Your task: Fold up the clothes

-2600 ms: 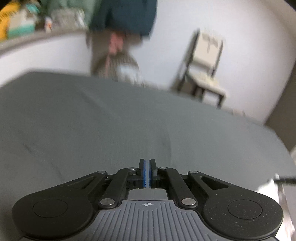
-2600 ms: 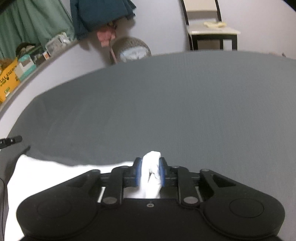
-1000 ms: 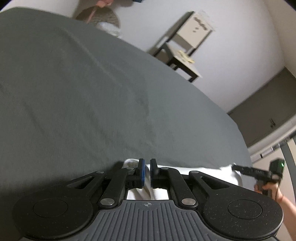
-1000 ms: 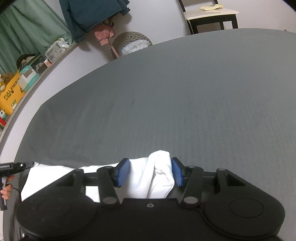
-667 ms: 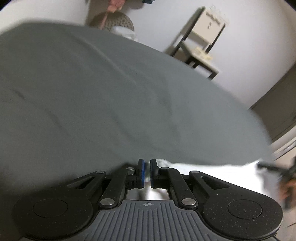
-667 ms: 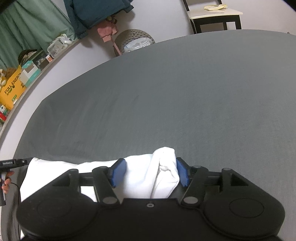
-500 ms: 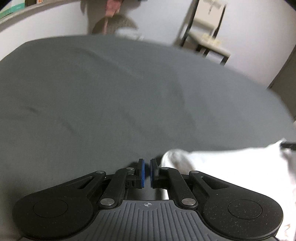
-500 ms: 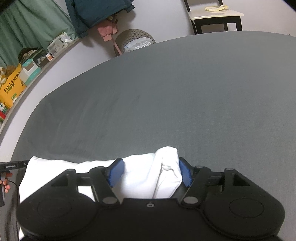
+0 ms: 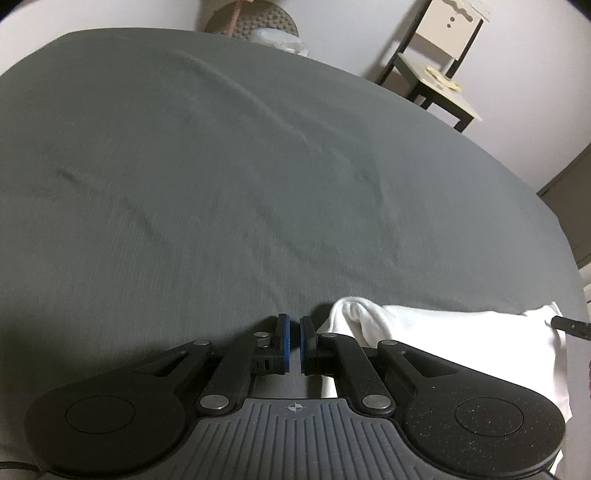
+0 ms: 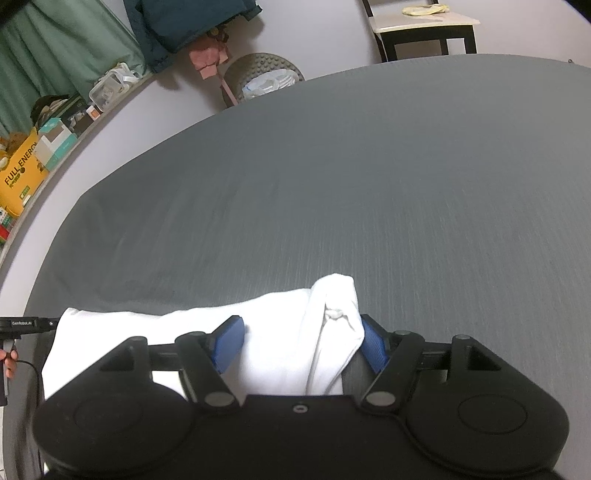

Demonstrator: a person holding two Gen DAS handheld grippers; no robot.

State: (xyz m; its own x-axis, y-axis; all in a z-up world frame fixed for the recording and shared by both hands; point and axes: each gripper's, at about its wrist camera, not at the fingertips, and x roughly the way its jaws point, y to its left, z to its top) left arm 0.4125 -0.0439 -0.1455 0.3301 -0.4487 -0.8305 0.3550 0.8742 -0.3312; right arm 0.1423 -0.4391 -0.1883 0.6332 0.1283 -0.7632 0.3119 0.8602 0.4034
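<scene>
A folded white garment [image 10: 280, 332] lies near the front edge of a dark grey bed sheet [image 10: 369, 184]. My right gripper [image 10: 301, 343] is open wide, and the garment's bunched right end lies loose between its blue pads [image 10: 229, 341]. In the left wrist view the garment [image 9: 424, 325] lies just right of my left gripper [image 9: 291, 345]. That gripper is open by a narrow gap with nothing between its pads. Each view catches the other gripper's tip at the garment's far end: the right gripper [image 9: 569, 326] and the left gripper [image 10: 22, 325].
The grey sheet [image 9: 221, 166] stretches wide ahead with shallow creases. Beyond the bed stand a chair [image 9: 439, 62], a round woven basket [image 10: 262, 75] and a ledge with boxes [image 10: 22, 173]. A dark blue garment [image 10: 192, 22] hangs on the wall.
My right gripper went from shut on the white garment to wide open, and the cloth stayed between its fingers. My left gripper opened slightly and slid left off the garment's corner.
</scene>
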